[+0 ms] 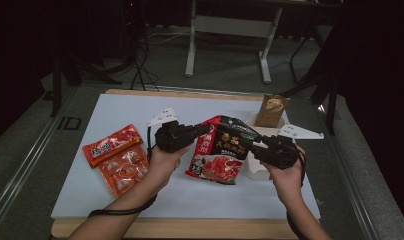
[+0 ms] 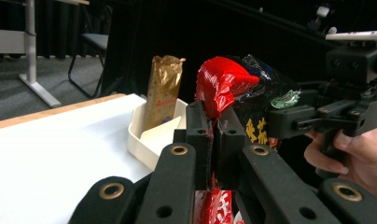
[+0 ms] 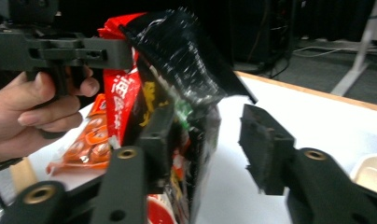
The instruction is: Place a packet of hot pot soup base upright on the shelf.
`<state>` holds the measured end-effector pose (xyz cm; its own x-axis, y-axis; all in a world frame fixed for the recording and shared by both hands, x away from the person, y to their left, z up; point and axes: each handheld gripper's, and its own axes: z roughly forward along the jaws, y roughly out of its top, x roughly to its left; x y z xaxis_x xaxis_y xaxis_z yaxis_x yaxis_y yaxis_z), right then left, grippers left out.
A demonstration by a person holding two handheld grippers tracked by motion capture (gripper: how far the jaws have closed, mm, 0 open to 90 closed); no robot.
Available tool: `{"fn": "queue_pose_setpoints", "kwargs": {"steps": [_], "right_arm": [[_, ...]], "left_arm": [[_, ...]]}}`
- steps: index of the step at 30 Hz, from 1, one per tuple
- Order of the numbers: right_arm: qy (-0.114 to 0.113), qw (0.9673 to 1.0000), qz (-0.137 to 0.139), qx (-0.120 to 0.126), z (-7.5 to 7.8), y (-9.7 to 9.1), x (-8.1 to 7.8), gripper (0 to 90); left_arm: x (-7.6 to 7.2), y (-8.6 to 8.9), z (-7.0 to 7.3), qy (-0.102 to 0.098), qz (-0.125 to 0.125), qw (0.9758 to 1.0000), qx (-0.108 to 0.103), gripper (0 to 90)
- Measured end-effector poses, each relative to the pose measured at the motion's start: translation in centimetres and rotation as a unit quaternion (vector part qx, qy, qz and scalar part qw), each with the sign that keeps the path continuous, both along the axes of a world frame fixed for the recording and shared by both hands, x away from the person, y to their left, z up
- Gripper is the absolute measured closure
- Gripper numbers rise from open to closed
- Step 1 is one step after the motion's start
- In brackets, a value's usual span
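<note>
The noodle packet [image 1: 221,150], red and black with a picture of food on its front, is held up above the white board [image 1: 80,150], just to the left of the white tray [image 1: 257,170]. The left gripper [image 1: 202,131] has its jaws closed tightly on the upper left corner of the packet; in the left gripper view the red foil [image 2: 221,84] comes out crumpled above the two pressed jaws. The right gripper [image 1: 257,149] is at the right edge of the packet, beside the tray. Its jaws stand half apart (in the right gripper view one jaw lies against the packet [image 3: 177,93] and the other is clear of it, with a gap), so the packet is between them but not pinched. A gold bag [image 1: 271,111] stands upright at the far end of the tray. Two orange snack packs [image 1: 119,159] lie flat on the board, well to the left of the tray.
</note>
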<state>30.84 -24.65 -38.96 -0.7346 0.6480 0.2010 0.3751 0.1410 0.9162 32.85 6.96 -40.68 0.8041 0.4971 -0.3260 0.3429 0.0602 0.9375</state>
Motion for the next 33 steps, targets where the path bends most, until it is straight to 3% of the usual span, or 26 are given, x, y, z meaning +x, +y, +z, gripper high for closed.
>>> {"fn": "queue_pose_setpoints", "kwargs": {"steps": [3, 5, 9, 19, 22, 25, 28, 33], "right_arm": [[-0.001, 0.9998, 0.022, 0.0, 0.3, 0.1, 0.0, 71.0], [-0.001, 0.9996, 0.027, -0.006, 0.6, 0.2, 0.0, 74.3], [-0.004, 0.9994, 0.029, -0.018, 0.9, 0.2, 0.0, 76.8], [-0.012, 0.9993, 0.034, -0.008, 2.1, -0.1, 0.1, 77.8], [-0.026, 0.999, 0.033, -0.014, 2.8, -0.3, -0.1, 77.8], [-0.028, 0.9991, 0.031, -0.012, 3.1, -0.6, -0.1, 77.7], [-0.032, 0.9991, 0.025, -0.012, 3.6, -1.2, 0.1, 77.8], [-0.043, 0.9988, 0.018, -0.015, 4.3, -1.6, 0.3, 77.7]], "left_arm": [[-0.1, -0.2, 0.1, -0.005, 0.001, 1.0, 0.006, 86.8], [0.2, -0.1, -0.1, -0.001, -0.003, 1.0, 0.002, 86.6], [0.4, 0.0, -0.3, 0.007, -0.012, 0.9999, 0.002, 85.7], [0.6, 0.3, 0.5, 0.002, -0.036, 0.9992, 0.017, 78.4], [0.6, 0.3, 0.7, 0.009, -0.039, 0.9987, 0.032, 61.6], [0.3, 0.5, 0.7, 0.001, -0.027, 0.9985, 0.047, 58.7], [0.4, 0.9, 0.5, 0.013, -0.029, 0.9984, 0.046, 46.1], [0.1, 1.7, 0.4, 0.017, -0.031, 0.9986, 0.039, 23.2]]}}
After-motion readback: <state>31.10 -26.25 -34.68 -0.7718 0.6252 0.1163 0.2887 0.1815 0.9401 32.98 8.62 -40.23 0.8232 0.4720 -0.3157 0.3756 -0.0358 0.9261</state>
